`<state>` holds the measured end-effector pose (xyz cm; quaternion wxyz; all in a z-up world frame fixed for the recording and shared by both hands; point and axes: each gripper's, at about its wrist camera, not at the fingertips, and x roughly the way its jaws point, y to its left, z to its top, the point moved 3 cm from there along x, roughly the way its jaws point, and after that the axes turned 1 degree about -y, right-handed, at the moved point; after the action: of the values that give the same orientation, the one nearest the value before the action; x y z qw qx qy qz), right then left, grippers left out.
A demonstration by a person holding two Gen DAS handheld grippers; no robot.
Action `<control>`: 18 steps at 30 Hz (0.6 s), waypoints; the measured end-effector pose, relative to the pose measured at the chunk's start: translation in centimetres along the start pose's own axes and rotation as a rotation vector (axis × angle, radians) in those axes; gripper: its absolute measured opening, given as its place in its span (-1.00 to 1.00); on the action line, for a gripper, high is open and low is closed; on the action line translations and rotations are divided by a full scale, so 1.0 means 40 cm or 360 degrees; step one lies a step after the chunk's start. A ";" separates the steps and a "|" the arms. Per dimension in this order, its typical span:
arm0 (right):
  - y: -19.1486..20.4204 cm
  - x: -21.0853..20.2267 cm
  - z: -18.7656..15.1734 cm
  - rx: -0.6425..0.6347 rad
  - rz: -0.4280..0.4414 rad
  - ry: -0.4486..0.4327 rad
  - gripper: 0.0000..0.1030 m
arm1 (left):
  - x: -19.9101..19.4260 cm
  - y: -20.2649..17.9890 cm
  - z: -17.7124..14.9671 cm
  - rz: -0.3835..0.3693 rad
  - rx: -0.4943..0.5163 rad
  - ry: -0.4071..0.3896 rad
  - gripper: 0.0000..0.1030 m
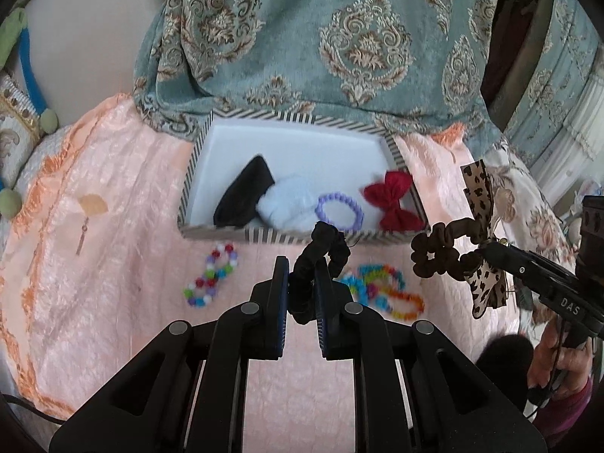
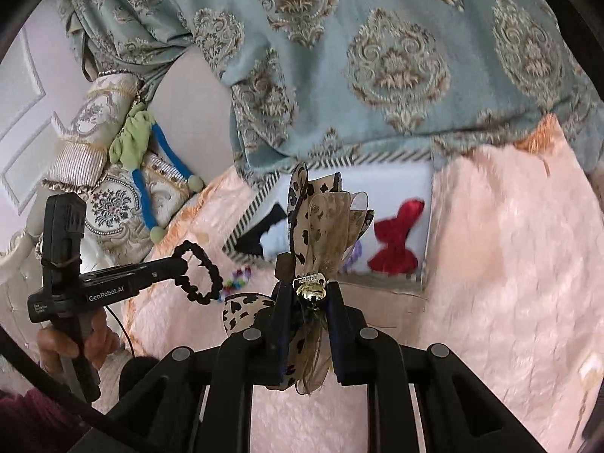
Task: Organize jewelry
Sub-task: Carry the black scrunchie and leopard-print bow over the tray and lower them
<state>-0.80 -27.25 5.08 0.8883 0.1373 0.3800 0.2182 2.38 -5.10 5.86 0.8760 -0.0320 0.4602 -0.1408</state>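
A black scrunchie (image 1: 321, 249), soft, light and floppy by the look of it, hangs pinched in the closed left gripper (image 1: 302, 287) just in front of the striped box (image 1: 211, 232) on the bed's pink coverlet (image 1: 113, 196). Taken by one side of its ring, the rest droops forward toward the box's near wall. To the right of the box, the right gripper (image 2: 307, 294) is clamped on a leopard-print bow (image 2: 324, 222) at its gold clasp, the firmest place to take it; its brown scrunchie loop (image 1: 438, 253) and gauzy ribbon dangle free and would likely snag or swing.

Inside the box lie four pieces: a black fabric piece (image 1: 245, 196), a pale blue scrunchie (image 1: 290, 204), a purple bead bracelet (image 1: 339, 211) and a red bow (image 1: 392, 200). In front of the box, on the coverlet, rest two clusters of coloured bead bracelets, one to the left (image 1: 211, 279) and one to the right (image 1: 381, 290); the number in each cannot be told. Beads would be harder and more slippery than cloth, judging by appearance.
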 end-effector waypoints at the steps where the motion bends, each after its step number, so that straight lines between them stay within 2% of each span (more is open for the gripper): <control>1: 0.000 0.005 0.011 -0.0008 -0.0004 -0.0003 -0.68 | 0.007 -0.001 0.011 0.0006 -0.0004 -0.0003 -0.77; 8: -0.003 0.085 0.096 -0.0053 -0.0023 -0.0005 -0.68 | 0.080 -0.006 0.097 0.0085 -0.0012 -0.0023 -0.77; 18: -0.041 0.262 0.180 -0.0075 -0.0054 0.0067 -0.68 | 0.199 0.035 0.238 0.0174 -0.0044 -0.0041 -0.77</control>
<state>11.41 -24.08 2.80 0.8867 0.1052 0.3957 0.2148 14.72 -6.66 4.72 0.8876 -0.0208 0.4520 -0.0860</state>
